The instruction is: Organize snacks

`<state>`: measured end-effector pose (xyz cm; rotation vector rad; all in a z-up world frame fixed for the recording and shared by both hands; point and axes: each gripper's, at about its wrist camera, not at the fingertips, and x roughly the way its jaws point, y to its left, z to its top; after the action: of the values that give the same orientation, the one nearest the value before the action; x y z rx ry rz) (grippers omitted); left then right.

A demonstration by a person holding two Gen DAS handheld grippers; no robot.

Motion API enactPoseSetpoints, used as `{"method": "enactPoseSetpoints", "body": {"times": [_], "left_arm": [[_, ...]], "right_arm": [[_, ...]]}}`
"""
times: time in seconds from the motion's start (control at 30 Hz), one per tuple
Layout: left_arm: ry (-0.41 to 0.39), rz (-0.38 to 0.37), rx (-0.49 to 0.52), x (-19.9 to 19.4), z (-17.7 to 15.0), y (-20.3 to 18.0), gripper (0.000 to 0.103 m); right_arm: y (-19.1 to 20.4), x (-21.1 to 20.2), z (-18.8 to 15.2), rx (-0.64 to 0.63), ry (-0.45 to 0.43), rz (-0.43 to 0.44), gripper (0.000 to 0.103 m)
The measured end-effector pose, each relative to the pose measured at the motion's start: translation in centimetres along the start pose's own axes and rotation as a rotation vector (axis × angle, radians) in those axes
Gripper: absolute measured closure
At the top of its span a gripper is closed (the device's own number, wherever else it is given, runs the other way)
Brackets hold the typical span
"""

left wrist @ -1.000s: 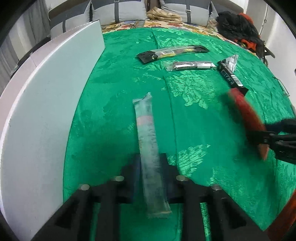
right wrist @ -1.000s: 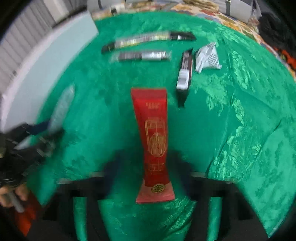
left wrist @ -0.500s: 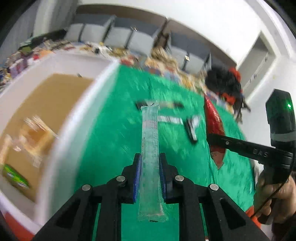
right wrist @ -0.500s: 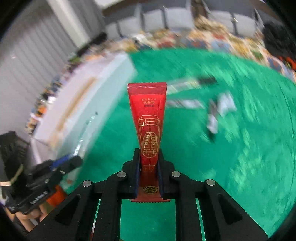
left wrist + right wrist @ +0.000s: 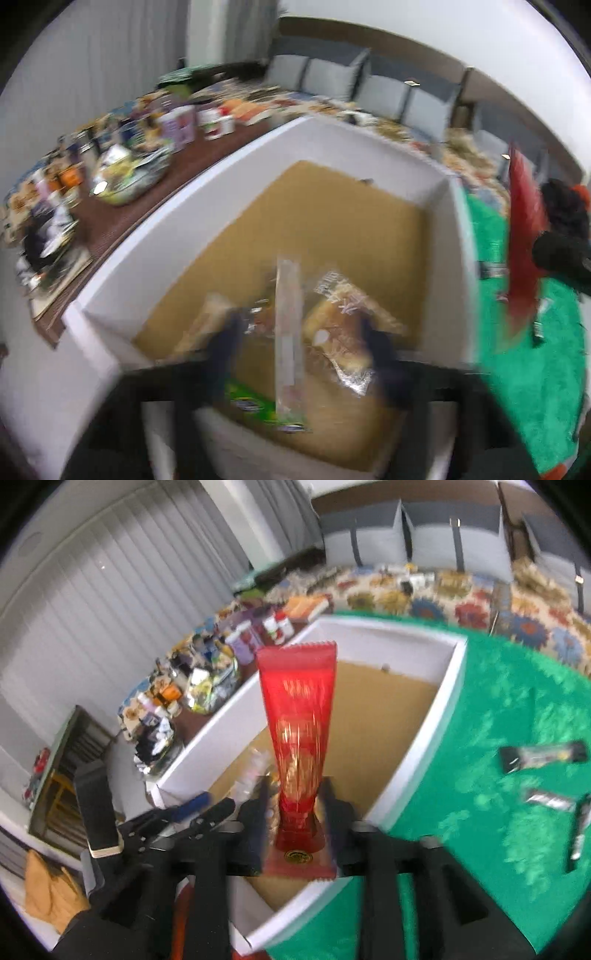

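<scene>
White box (image 5: 448, 236) below | left tongs (image 5: 295, 343) spread, clear stick (image 5: 288, 332) loose lengthwise | right tongs (image 5: 293, 812) clamp red packet (image 5: 297, 716) pointing forward

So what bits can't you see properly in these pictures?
- Left wrist view: the left gripper is smeared by motion, so its grip on the clear snack stick cannot be judged.
- Same view: labels on the packets in the white box are blurred.
- Right wrist view: the red packet hides part of the box floor.
- Right wrist view: the dark wrappers on the green cloth are too blurred to read.

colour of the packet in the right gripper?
Red with gold print; the packet shows best in the right wrist view, between the right gripper's fingers.
</scene>
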<state>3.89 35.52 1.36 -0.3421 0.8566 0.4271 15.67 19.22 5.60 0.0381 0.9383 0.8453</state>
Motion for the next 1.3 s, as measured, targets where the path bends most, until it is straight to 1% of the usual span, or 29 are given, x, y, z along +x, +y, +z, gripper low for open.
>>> {"method": "enactPoseSetpoints", "body": {"times": [0.03, 0.1, 0.13, 0.23, 0.3, 0.33, 0.37, 0.4, 0.43, 0.5, 0.53, 0.6, 0.67, 0.7, 0.77, 0.83, 0.9, 0.97, 1.03, 1.1, 1.2, 1.27, 1.3], "left_arm": [[-0.027, 0.017, -0.013, 0.0, -0.3, 0.2, 0.013], [-0.057, 0.020, -0.030, -0.5, -1.1, 0.7, 0.012], [-0.058, 0.014, -0.033, -0.5, -1.6, 0.7, 0.012], [-0.066, -0.022, -0.033, -1.3, -2.6, -0.5, 0.012], [-0.078, -0.070, -0.013, -2.1, -3.0, -2.5, 0.012], [-0.089, -0.100, 0.004, -2.8, -3.3, -3.8, 0.012], [-0.096, -0.126, 0.022, -3.3, -3.5, -5.0, 0.012], [-0.104, -0.165, 0.051, -3.9, -4.0, -6.8, 0.012], [-0.106, -0.190, 0.072, -4.4, -4.1, -8.1, 0.011], [-0.106, -0.270, 0.141, -5.4, -5.1, -12.1, 0.008], [-0.106, -0.295, 0.165, -5.8, -5.4, -13.6, 0.005], [-0.093, -0.374, 0.233, -6.0, -6.6, -18.0, 0.001], [-0.049, -0.414, 0.284, -5.1, -7.7, -21.6, 0.001], [-0.006, -0.432, 0.310, -4.0, -8.5, -23.7, 0.001], [0.044, -0.454, 0.333, -2.1, -9.9, -26.4, 0.001], [0.092, -0.436, 0.349, 0.5, -11.2, -28.6, 0.001], [0.124, -0.381, 0.376, 3.0, -11.9, -30.3, 0.001], [0.121, -0.314, 0.408, 5.1, -12.0, -31.2, 0.001], [0.097, -0.248, 0.437, 6.8, -11.7, -31.9, 0.001], [0.065, -0.211, 0.456, 8.0, -11.4, -32.0, 0.001], [0.036, -0.184, 0.467, 9.6, -10.9, -31.9, 0.001], [0.036, -0.180, 0.459, 10.5, -11.0, -31.6, 0.001], [0.051, -0.174, 0.453, 11.0, -11.2, -31.4, 0.000]], "right_arm": [[-0.4, 0.8, -0.6, 0.023, 0.016, 0.001, 0.033], [-1.2, 0.5, -2.0, 0.033, -0.001, -0.006, 0.034], [-1.8, 0.1, -2.7, 0.020, -0.015, -0.027, 0.034], [-5.2, -1.9, -5.7, -0.049, -0.090, -0.173, 0.034], [-9.1, -3.5, -8.9, -0.088, -0.127, -0.310, 0.034], [-10.9, -4.2, -10.1, -0.098, -0.132, -0.366, 0.034], [-13.8, -5.3, -12.3, -0.107, -0.134, -0.462, 0.034], [-15.6, -5.9, -13.7, -0.106, -0.128, -0.521, 0.034], [-18.0, -6.8, -15.5, -0.097, -0.118, -0.588, 0.034], [-23.3, -9.3, -19.3, -0.049, -0.087, -0.715, 0.034], [-25.1, -10.2, -20.5, -0.023, -0.072, -0.753, 0.034], [-29.4, -12.9, -22.9, 0.056, -0.056, -0.827, 0.034], [-32.2, -15.3, -23.9, 0.121, -0.071, -0.867, 0.034], [-33.4, -16.2, -24.2, 0.151, -0.077, -0.885, 0.034], [-36.0, -17.4, -24.5, 0.207, -0.075, -0.924, 0.034], [-37.3, -17.7, -24.6, 0.250, -0.073, -0.940, 0.034], [-38.3, -18.4, -25.0, 0.310, -0.116, -0.910, 0.030], [-38.5, -18.9, -25.7, 0.351, -0.146, -0.888, 0.028], [-38.5, -18.7, -25.3, 0.367, -0.152, -0.874, 0.027], [-38.9, -18.9, -25.4, 0.388, -0.160, -0.848, 0.027], [-39.2, -19.0, -25.6, 0.420, -0.169, -0.838, 0.025], [-39.1, -18.7, -25.8, 0.417, -0.168, -0.842, 0.025], [-38.9, -18.7, -25.9, 0.416, -0.167, -0.844, 0.025]]}}
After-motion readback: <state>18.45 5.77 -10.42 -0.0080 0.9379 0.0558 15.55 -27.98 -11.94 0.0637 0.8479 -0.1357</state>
